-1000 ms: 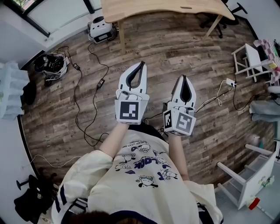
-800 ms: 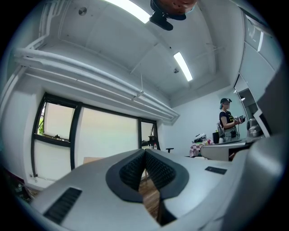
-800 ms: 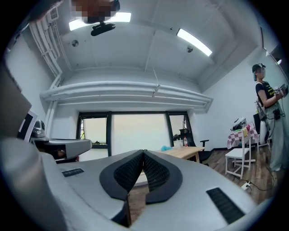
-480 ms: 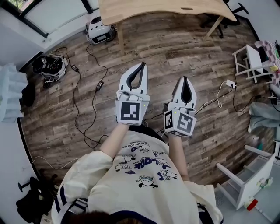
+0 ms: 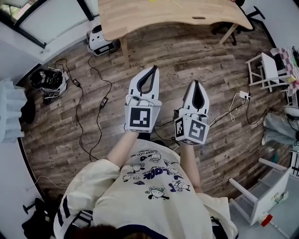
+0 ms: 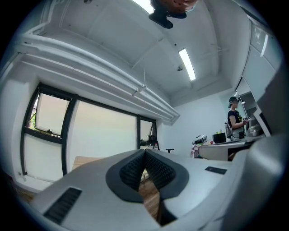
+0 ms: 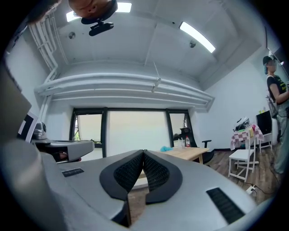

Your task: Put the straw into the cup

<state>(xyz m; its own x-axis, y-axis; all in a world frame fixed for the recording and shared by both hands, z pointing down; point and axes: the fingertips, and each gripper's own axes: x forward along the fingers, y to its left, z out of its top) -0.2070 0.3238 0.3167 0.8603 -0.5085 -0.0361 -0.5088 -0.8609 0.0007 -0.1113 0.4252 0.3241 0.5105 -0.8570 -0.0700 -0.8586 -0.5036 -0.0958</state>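
In the head view my left gripper (image 5: pixel 153 68) and right gripper (image 5: pixel 195 82) are held side by side in front of the person's chest, pointing away over the wooden floor. Both are shut, tips together, with nothing between them. The left gripper view shows its shut jaws (image 6: pixel 144 151) aimed toward the windows. In the right gripper view the shut jaws (image 7: pixel 143 152) face a light wooden table (image 7: pixel 192 154). Small items stand on it, among them a bottle (image 7: pixel 186 142). I cannot make out a straw or a cup for certain.
The wooden table (image 5: pixel 163 14) lies ahead at the top of the head view. Black cables (image 5: pixel 93 112) trail over the floor at the left, near a white device (image 5: pixel 100 39). A white stool (image 5: pixel 264 67) and white shelf (image 5: pixel 261 196) stand right. A person (image 7: pixel 275 90) stands far right.
The table has come further into view at the top, so the view has moved slightly toward it. Both grippers stay shut and keep the same pose.
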